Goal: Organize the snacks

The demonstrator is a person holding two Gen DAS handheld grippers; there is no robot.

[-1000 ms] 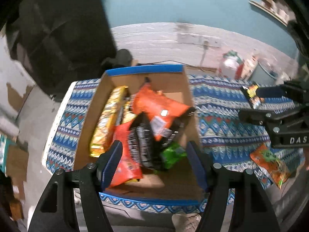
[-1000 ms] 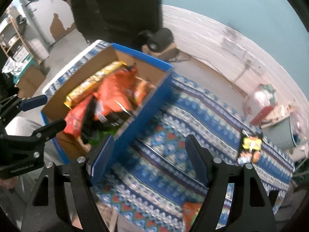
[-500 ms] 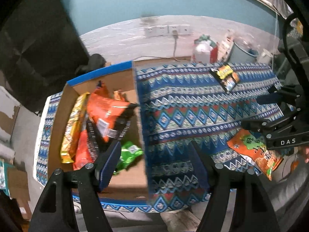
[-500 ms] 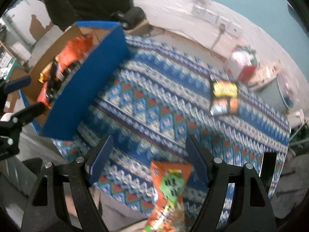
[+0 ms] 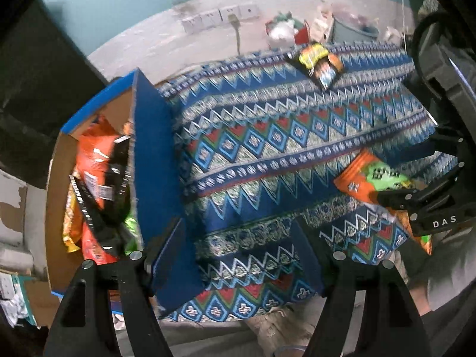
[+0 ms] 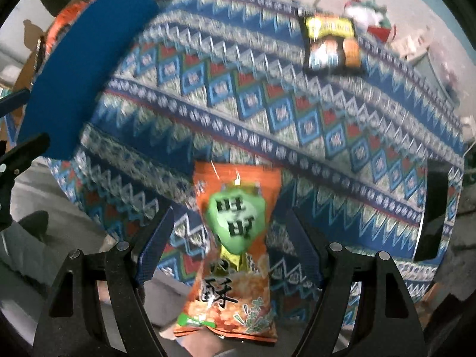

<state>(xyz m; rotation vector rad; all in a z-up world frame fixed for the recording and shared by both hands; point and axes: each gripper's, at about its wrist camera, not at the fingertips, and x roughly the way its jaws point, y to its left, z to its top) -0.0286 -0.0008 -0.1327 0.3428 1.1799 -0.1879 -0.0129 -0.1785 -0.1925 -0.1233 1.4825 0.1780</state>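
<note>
Now we are straddling the orange rice-cracker bag [image 6: 235, 238] with the right gripper [image 6: 229, 247], fingers [image 6: 154, 244] spread and not yet touching, while the empty left gripper [image 5: 241, 255] is opening wider over the desk [image 5: 267, 154].

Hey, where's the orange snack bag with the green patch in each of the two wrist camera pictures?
Left wrist view: the orange snack bag lies at the right, on the cloth's near edge, partly behind the right gripper.
Right wrist view: the same bag is bottom centre, between the open fingers, untouched.
Shared landmark: the black and yellow snack bag at the far side of the patterned cloth.
</note>
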